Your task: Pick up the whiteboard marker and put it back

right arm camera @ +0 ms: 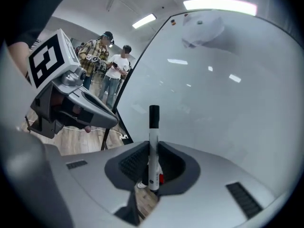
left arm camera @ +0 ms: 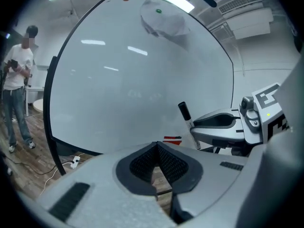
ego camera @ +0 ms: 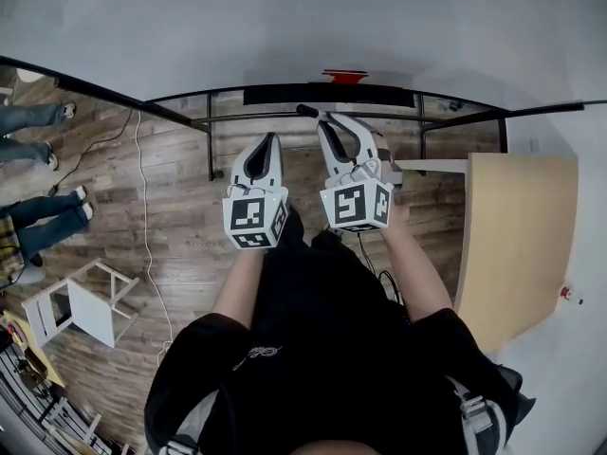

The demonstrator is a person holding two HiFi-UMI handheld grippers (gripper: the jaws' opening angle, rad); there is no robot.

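The whiteboard marker [right arm camera: 153, 148], white with a black cap, stands upright between the jaws of my right gripper [right arm camera: 152, 145], which is shut on its barrel. In the head view the cap [ego camera: 308, 112] pokes out left of the right gripper [ego camera: 328, 124], just under the whiteboard's [ego camera: 285, 27] black tray [ego camera: 398, 95]. A red thing [ego camera: 343, 76] lies on that tray. My left gripper [ego camera: 273, 140] hangs beside it to the left, its jaws [left arm camera: 156, 145] shut with nothing in them. The left gripper view shows the marker [left arm camera: 188, 123] in the right gripper [left arm camera: 216, 122].
A light wooden tabletop [ego camera: 517, 235] stands at the right. On the wood floor at the left are a white stool [ego camera: 81, 301] and a cable [ego camera: 142, 207]. People stand at the left [ego camera: 38, 117] [left arm camera: 16, 80] [right arm camera: 102, 65].
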